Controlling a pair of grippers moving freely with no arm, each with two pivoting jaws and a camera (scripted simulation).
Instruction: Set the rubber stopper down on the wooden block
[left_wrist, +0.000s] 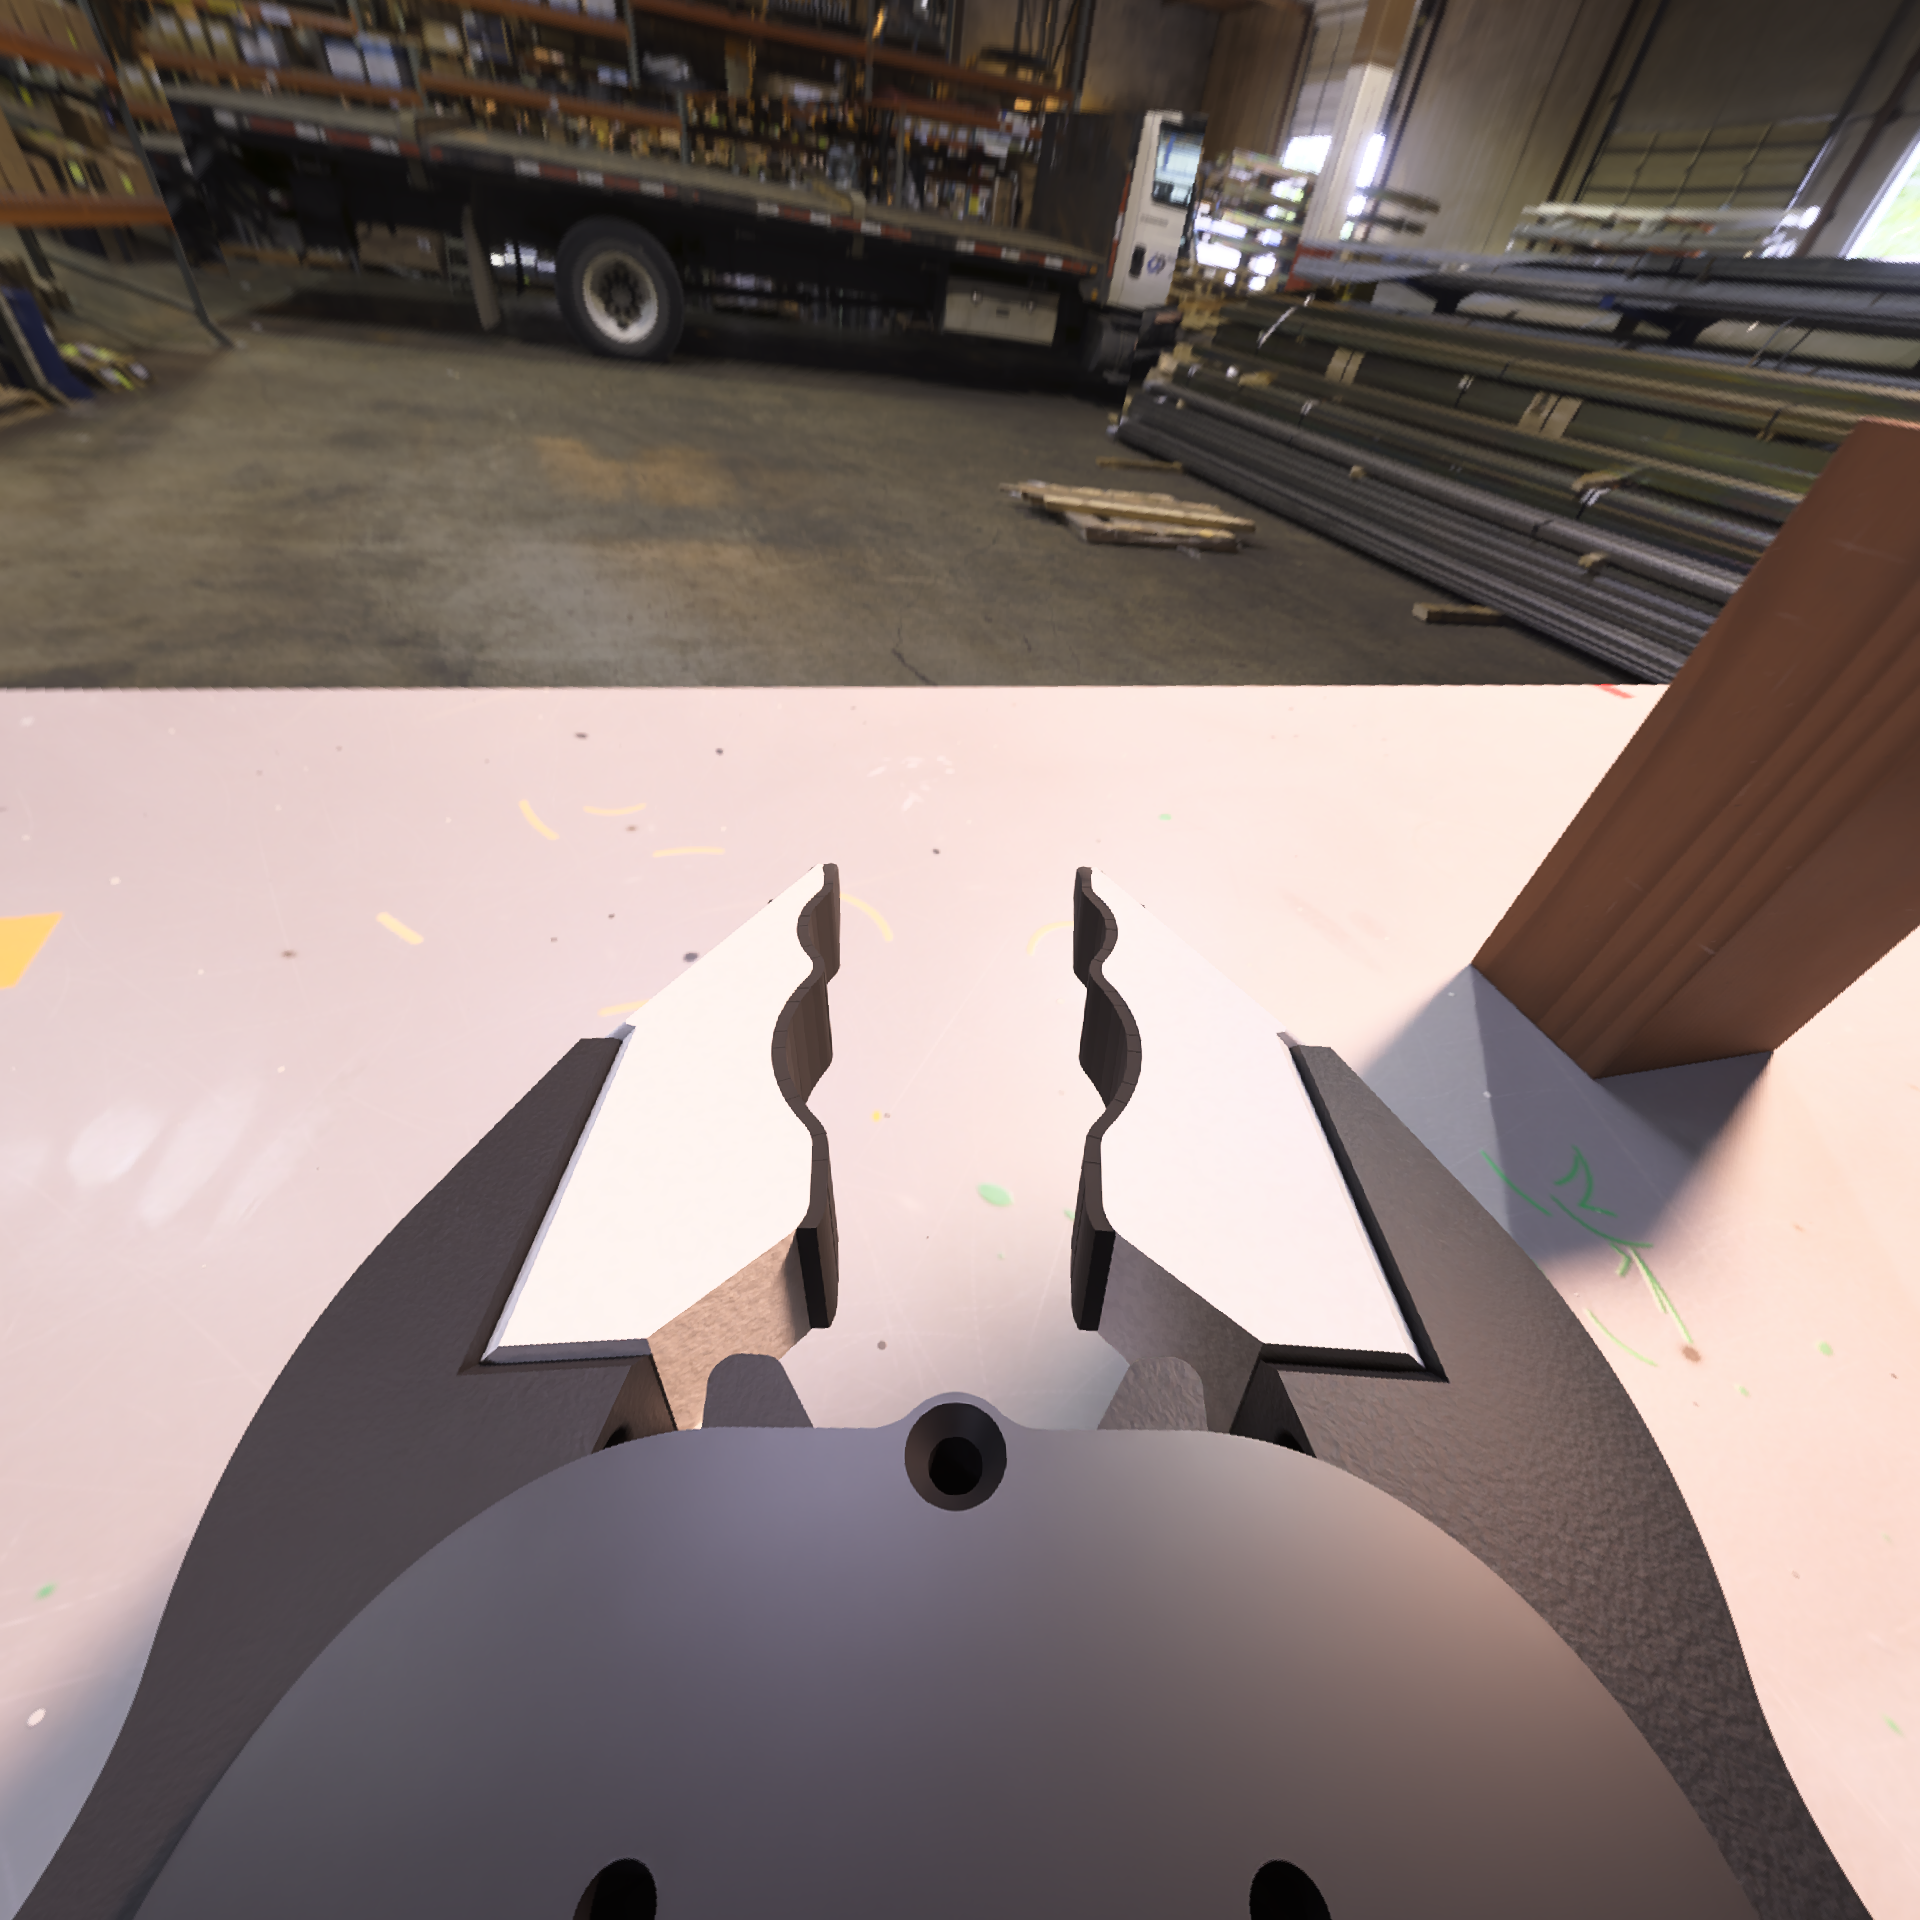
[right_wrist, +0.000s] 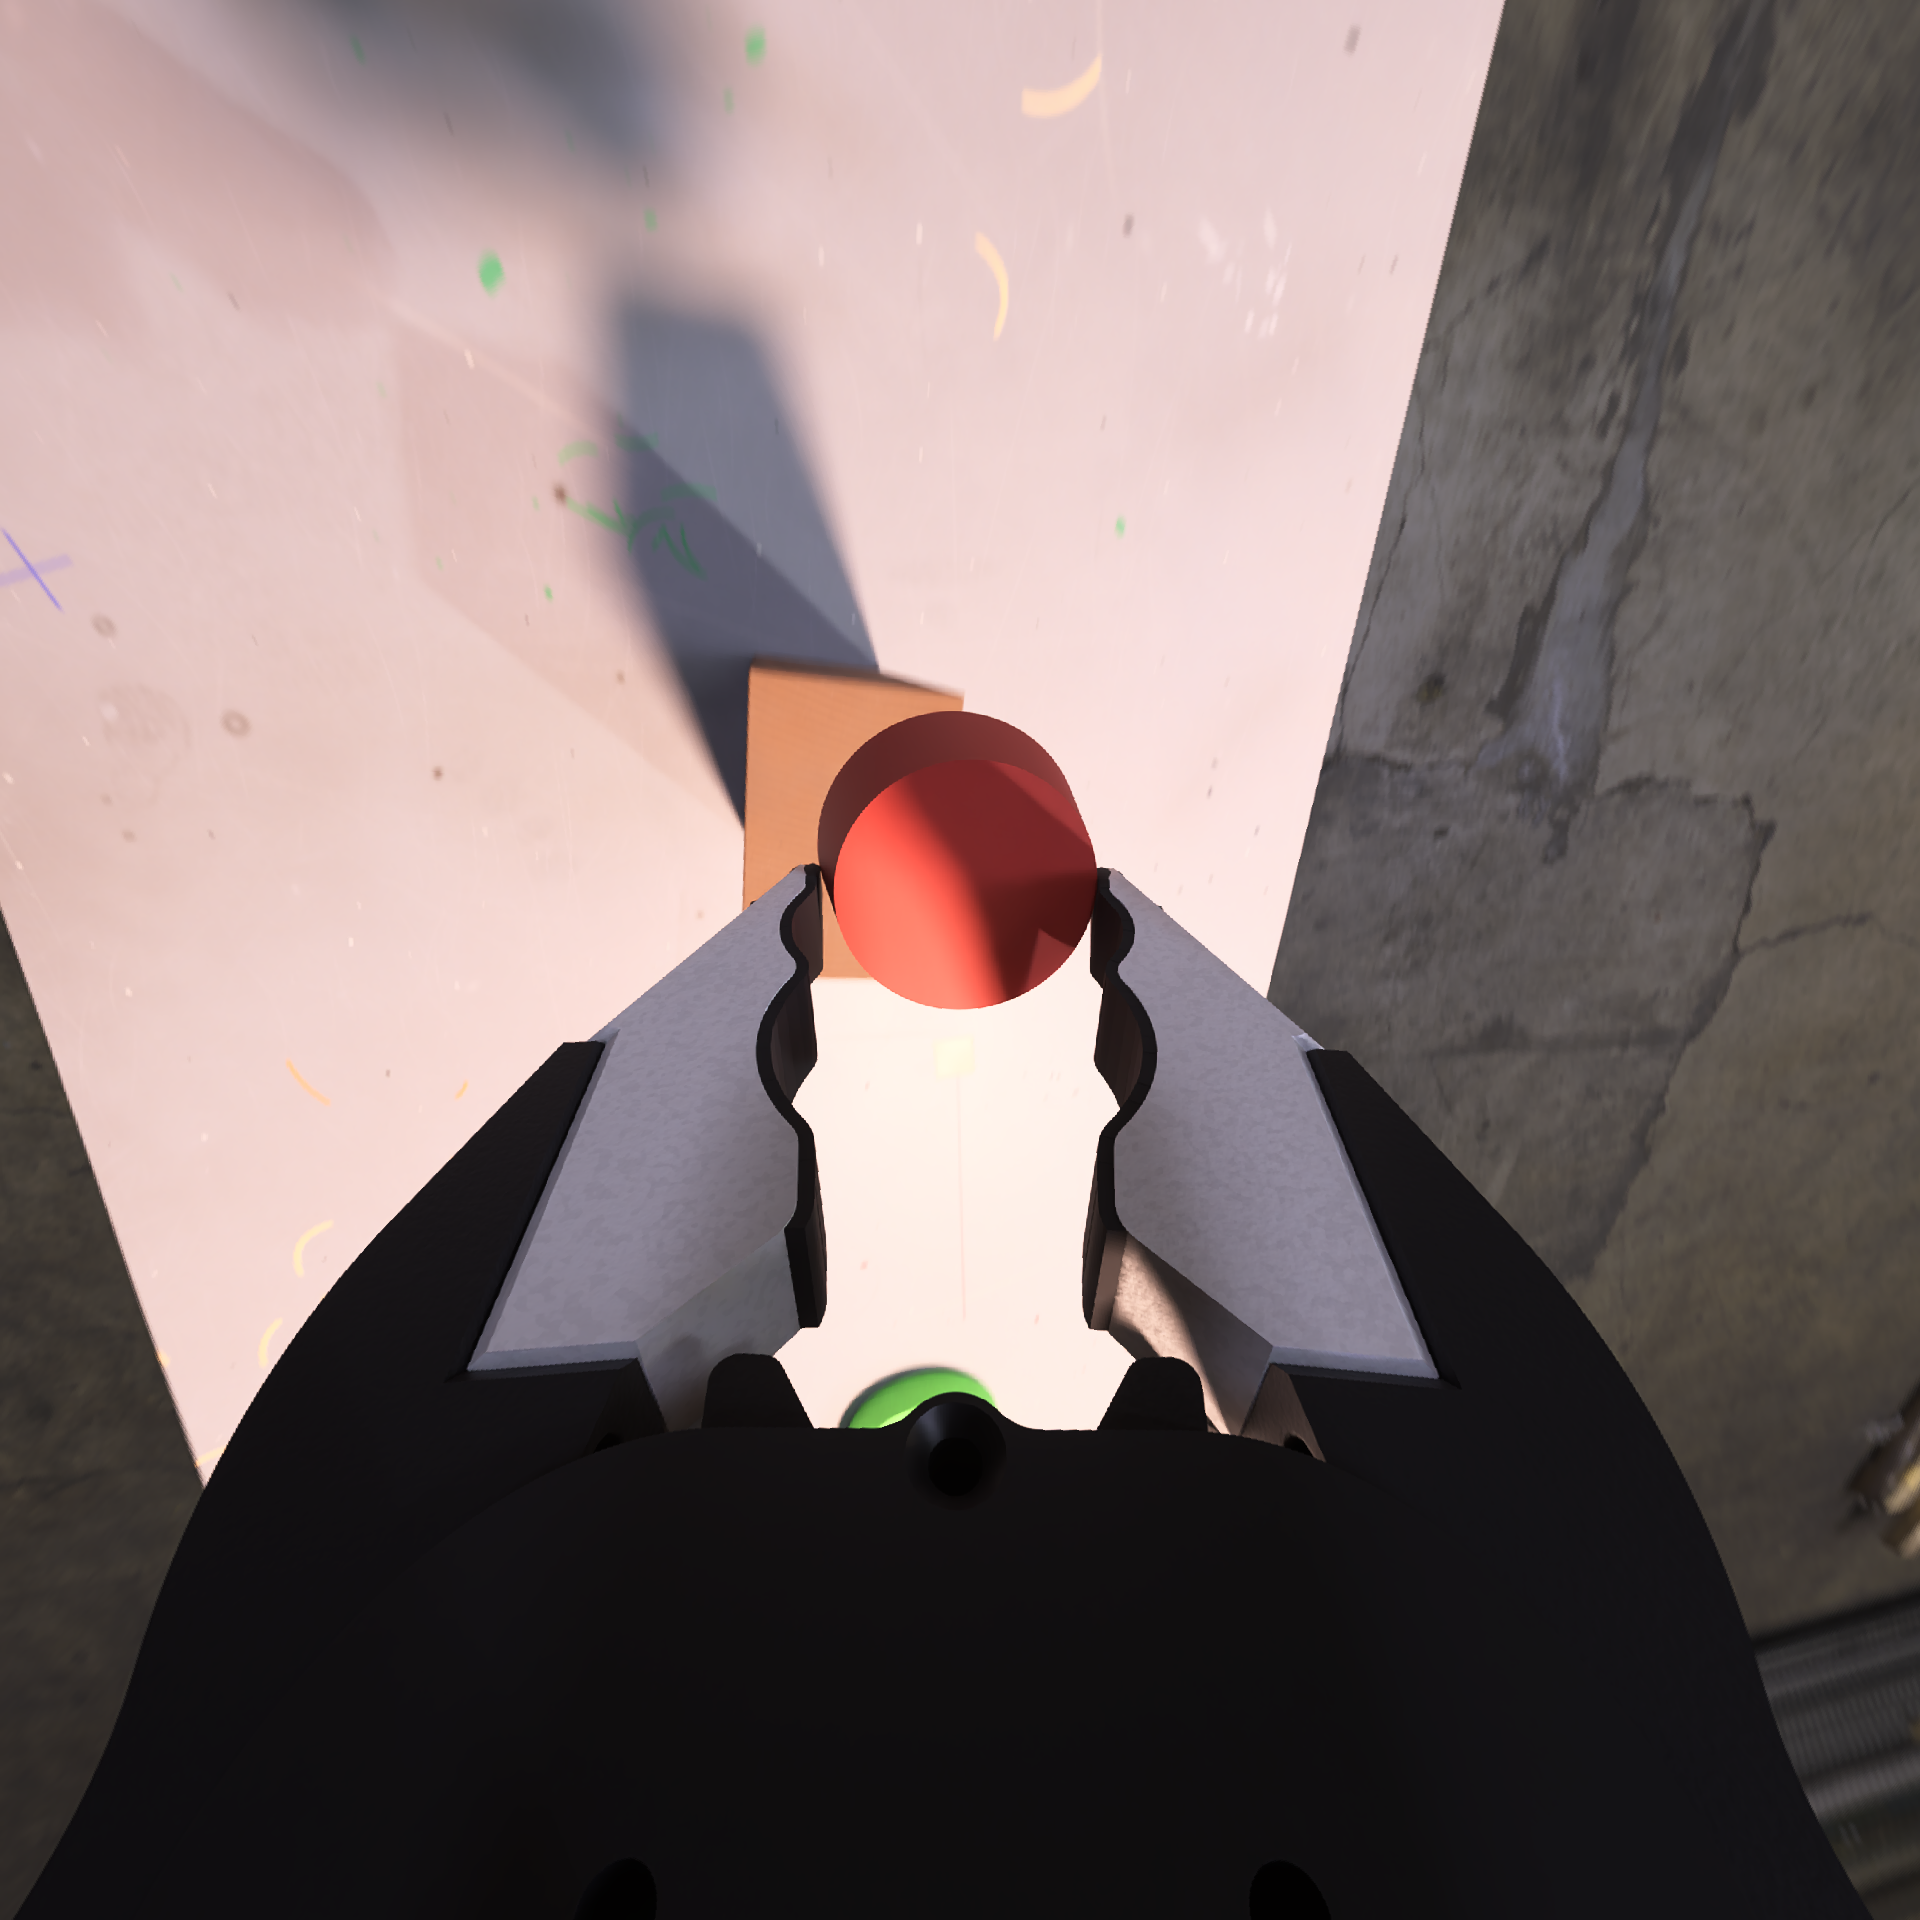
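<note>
In the right wrist view, my right gripper (right_wrist: 956, 878) points down and is shut on the red rubber stopper (right_wrist: 961, 873), held between its fingertips. The tan top of the wooden block (right_wrist: 795, 774) lies directly below, partly hidden behind the stopper and the left finger. I cannot tell how far the stopper is above the block. In the left wrist view, my left gripper (left_wrist: 956, 878) is open and empty, low over the table. The wooden block (left_wrist: 1714, 779) stands tall to its right.
The pale, paint-flecked table (left_wrist: 312, 1039) ends at a far edge in the left wrist view, and its side edge runs close to the block's right (right_wrist: 1351, 623), with concrete floor beyond. A small green object (right_wrist: 914, 1387) lies on the table near my right gripper's base.
</note>
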